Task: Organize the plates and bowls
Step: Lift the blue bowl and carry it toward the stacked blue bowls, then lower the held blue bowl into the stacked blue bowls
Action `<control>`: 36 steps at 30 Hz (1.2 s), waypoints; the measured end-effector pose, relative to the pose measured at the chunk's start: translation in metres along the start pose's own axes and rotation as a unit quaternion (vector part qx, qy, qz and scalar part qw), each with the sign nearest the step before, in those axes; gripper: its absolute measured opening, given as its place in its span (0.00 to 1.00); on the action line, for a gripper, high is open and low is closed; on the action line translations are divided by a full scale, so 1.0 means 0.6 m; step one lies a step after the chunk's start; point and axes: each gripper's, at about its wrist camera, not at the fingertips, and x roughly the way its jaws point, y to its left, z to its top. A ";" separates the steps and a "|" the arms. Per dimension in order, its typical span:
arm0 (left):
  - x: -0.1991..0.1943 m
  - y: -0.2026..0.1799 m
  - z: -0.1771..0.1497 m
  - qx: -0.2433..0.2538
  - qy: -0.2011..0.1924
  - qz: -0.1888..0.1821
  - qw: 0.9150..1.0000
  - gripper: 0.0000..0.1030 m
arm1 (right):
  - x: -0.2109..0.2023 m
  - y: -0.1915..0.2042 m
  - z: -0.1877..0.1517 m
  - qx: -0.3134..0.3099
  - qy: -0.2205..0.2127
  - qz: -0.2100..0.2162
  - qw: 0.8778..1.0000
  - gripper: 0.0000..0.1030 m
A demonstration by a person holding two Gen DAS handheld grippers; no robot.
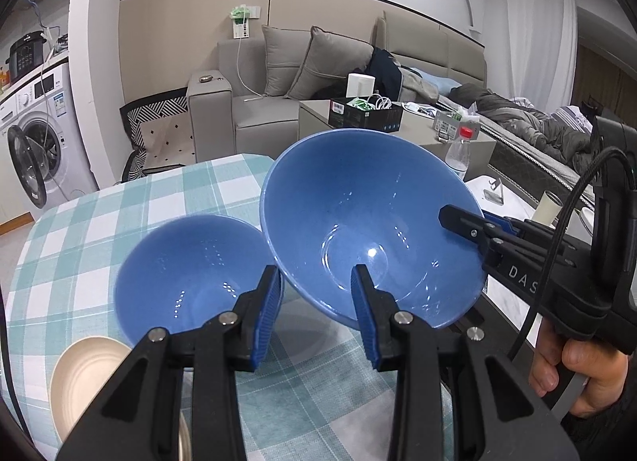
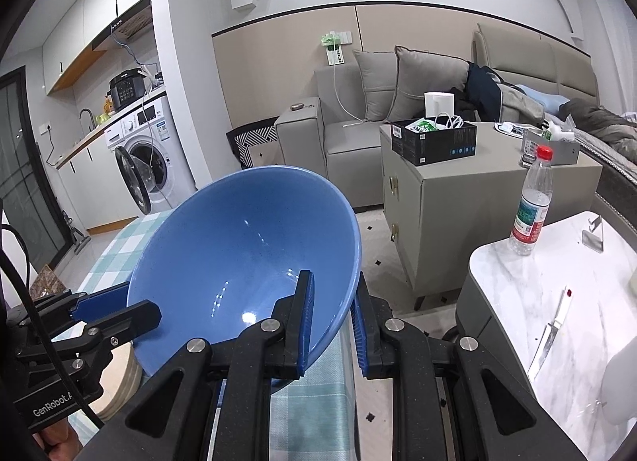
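Note:
A large blue bowl (image 1: 358, 222) is held tilted above the checked tablecloth (image 1: 119, 214). My right gripper (image 2: 333, 325) is shut on the large blue bowl's rim (image 2: 247, 262); it also shows in the left wrist view (image 1: 481, 228). My left gripper (image 1: 316, 313) is open, its right finger inside the large bowl's near rim, its left finger at the rim of a smaller blue bowl (image 1: 187, 278) standing on the table. It also shows in the right wrist view (image 2: 119, 309).
A cream plate stack (image 1: 85, 377) lies at the table's near left edge. A marble side table (image 2: 557, 301) to the right holds a water bottle (image 2: 531, 202) and a knife (image 2: 551, 337). A sofa and grey cabinet stand behind.

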 end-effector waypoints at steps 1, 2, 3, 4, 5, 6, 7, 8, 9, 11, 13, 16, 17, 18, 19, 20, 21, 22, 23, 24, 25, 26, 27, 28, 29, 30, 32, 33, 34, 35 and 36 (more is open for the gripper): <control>-0.003 0.003 0.000 -0.002 -0.003 -0.001 1.000 0.34 | -0.001 0.002 0.000 0.001 -0.001 0.002 1.000 0.17; -0.005 0.006 0.001 -0.003 -0.005 -0.002 1.000 0.34 | -0.002 0.004 0.001 0.003 -0.003 0.003 1.000 0.17; -0.008 0.009 0.001 -0.004 -0.006 -0.003 1.000 0.34 | -0.002 0.004 0.002 0.004 -0.006 0.004 1.000 0.18; -0.010 0.011 0.001 -0.005 -0.008 -0.003 1.000 0.34 | -0.005 0.007 0.002 0.006 -0.010 0.006 1.000 0.18; -0.013 0.013 0.000 -0.005 -0.010 -0.003 1.000 0.34 | -0.006 0.009 0.003 0.008 -0.013 0.007 1.000 0.18; -0.015 0.016 0.001 -0.006 -0.012 -0.002 1.000 0.34 | -0.007 0.012 0.004 0.009 -0.016 0.008 1.000 0.18; -0.017 0.018 0.002 -0.005 -0.014 0.000 1.000 0.34 | -0.008 0.015 0.004 0.009 -0.018 0.008 1.000 0.18; -0.019 0.020 0.002 -0.004 -0.016 0.001 1.000 0.34 | -0.010 0.020 0.004 0.007 -0.019 0.008 1.000 0.18; -0.021 0.022 0.002 -0.004 -0.018 0.002 1.000 0.34 | -0.010 0.023 0.005 0.007 -0.021 0.008 1.000 0.18; -0.025 0.026 0.002 -0.007 -0.021 0.004 1.000 0.34 | -0.012 0.030 0.005 0.007 -0.026 0.011 1.000 0.18; -0.029 0.031 0.003 -0.009 -0.024 0.007 1.000 0.34 | -0.011 0.036 0.006 0.005 -0.028 0.013 1.000 0.18; -0.035 0.041 0.004 -0.013 -0.029 0.011 0.999 0.34 | -0.010 0.047 0.007 0.004 -0.032 0.017 0.999 0.18; -0.037 0.046 0.004 -0.015 -0.031 0.013 0.999 0.34 | -0.009 0.050 0.007 0.004 -0.035 0.019 0.999 0.18; -0.039 0.049 0.004 -0.017 -0.033 0.014 0.999 0.34 | -0.009 0.055 0.007 0.002 -0.037 0.021 0.999 0.18; -0.042 0.052 0.004 -0.018 -0.034 0.016 0.999 0.34 | -0.010 0.060 0.007 0.001 -0.040 0.022 0.999 0.18; -0.044 0.057 0.003 -0.020 -0.035 0.019 0.999 0.34 | -0.010 0.067 0.008 -0.001 -0.045 0.023 0.999 0.18; -0.045 0.060 0.004 -0.021 -0.036 0.021 0.999 0.34 | -0.011 0.072 0.008 -0.003 -0.048 0.025 0.999 0.18; -0.047 0.064 0.004 -0.022 -0.038 0.023 0.999 0.34 | -0.010 0.076 0.008 -0.004 -0.050 0.027 0.998 0.18; -0.049 0.068 0.004 -0.023 -0.038 0.025 0.999 0.34 | -0.009 0.081 0.008 -0.005 -0.052 0.029 0.998 0.18; -0.051 0.072 0.004 -0.025 -0.039 0.027 0.999 0.34 | -0.007 0.085 0.008 -0.005 -0.052 0.031 0.998 0.18; -0.053 0.075 0.004 -0.025 -0.040 0.029 0.998 0.34 | -0.005 0.090 0.008 -0.006 -0.052 0.033 0.998 0.18; -0.054 0.079 0.004 -0.026 -0.041 0.031 0.998 0.34 | -0.003 0.093 0.008 -0.006 -0.052 0.035 0.998 0.18; -0.056 0.081 0.003 -0.026 -0.041 0.033 0.998 0.34 | -0.001 0.097 0.008 -0.006 -0.052 0.037 0.998 0.18; -0.057 0.084 0.002 -0.026 -0.042 0.035 0.998 0.34 | 0.002 0.101 0.007 -0.005 -0.052 0.040 0.998 0.18; -0.059 0.087 0.002 -0.027 -0.042 0.037 0.998 0.34 | 0.003 0.103 0.007 -0.004 -0.051 0.042 0.998 0.18; -0.060 0.090 0.001 -0.028 -0.042 0.039 0.998 0.34 | 0.005 0.106 0.007 -0.004 -0.051 0.044 0.998 0.18; -0.063 0.096 -0.001 -0.030 -0.043 0.042 0.998 0.34 | 0.009 0.114 0.006 -0.003 -0.050 0.049 0.998 0.18; -0.063 0.099 -0.002 -0.030 -0.043 0.044 0.998 0.34 | 0.011 0.117 0.005 -0.004 -0.050 0.050 0.997 0.18; -0.063 0.102 -0.003 -0.031 -0.042 0.046 0.998 0.34 | 0.013 0.121 0.004 -0.004 -0.050 0.052 0.997 0.18; -0.063 0.105 -0.004 -0.032 -0.041 0.048 0.998 0.34 | 0.015 0.125 0.004 -0.005 -0.049 0.053 0.997 0.18; -0.063 0.108 -0.005 -0.033 -0.041 0.048 0.997 0.34 | 0.016 0.127 0.003 -0.005 -0.048 0.054 0.997 0.18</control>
